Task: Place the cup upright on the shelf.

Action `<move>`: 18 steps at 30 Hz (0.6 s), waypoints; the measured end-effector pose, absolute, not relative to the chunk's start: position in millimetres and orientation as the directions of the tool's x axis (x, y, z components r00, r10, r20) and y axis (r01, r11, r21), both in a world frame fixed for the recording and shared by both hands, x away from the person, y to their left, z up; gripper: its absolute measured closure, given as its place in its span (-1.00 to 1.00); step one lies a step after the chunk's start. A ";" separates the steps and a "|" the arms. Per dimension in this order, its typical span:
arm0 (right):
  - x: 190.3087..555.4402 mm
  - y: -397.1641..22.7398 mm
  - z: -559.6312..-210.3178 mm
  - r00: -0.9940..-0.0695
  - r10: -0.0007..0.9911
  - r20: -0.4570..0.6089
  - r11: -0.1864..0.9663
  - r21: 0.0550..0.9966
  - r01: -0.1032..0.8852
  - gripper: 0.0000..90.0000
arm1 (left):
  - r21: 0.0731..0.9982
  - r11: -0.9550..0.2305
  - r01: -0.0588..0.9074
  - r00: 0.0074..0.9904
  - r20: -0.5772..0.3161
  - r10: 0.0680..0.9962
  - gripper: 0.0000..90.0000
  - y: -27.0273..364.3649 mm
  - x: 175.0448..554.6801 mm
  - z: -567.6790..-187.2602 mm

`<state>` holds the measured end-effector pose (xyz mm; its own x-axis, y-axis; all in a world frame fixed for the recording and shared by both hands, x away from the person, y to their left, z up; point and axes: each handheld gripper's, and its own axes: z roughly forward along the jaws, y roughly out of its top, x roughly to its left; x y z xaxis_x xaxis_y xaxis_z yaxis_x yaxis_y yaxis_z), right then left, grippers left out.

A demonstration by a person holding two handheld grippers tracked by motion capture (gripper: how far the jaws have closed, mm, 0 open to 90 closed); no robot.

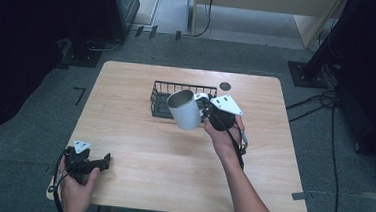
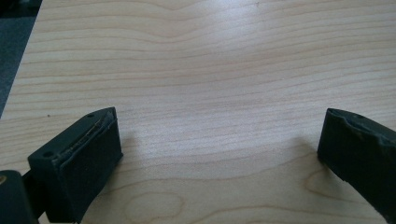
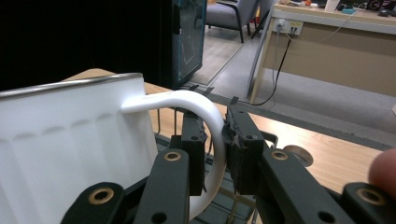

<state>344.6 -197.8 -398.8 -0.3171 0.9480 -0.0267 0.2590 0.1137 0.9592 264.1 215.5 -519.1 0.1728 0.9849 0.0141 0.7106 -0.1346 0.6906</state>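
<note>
With my right tool [image 1: 207, 109] clenched only on the white ribbed metal mug's [image 1: 184, 110] thin handle [image 3: 205, 122], I feared it could swing and slip over the black wire basket [image 1: 162, 95].

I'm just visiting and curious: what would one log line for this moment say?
right gripper: shut on mug handle | mug: lifted near basket | left gripper: open, empty

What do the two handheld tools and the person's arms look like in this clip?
Both tools, the left tool and the right tool, are black. Each carries a grey three-cornered plate and a trailing black cable. Brass-coloured pivot rivets show on the right tool's linkage, and the left tool has thick padded jaws. The forearms are bare, with no sleeves visible.
</note>
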 end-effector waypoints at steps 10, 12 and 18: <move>364.4 -196.7 -388.1 -0.281 0.960 -0.019 0.094 0.963 0.254 0.74 | 0.689 -0.136 0.712 0.174 0.015 0.985 -1.00 215.6 264.0 -519.0; 369.3 -196.8 -386.4 -0.274 0.962 -0.014 0.088 0.962 0.258 0.74 | 0.690 -0.136 0.711 0.174 0.015 0.985 -1.00 215.6 264.0 -519.0; 384.7 -196.2 -384.1 -0.249 0.968 -0.025 0.092 0.961 0.260 0.74 | 0.690 -0.136 0.711 0.174 0.015 0.985 -1.00 215.6 264.0 -519.0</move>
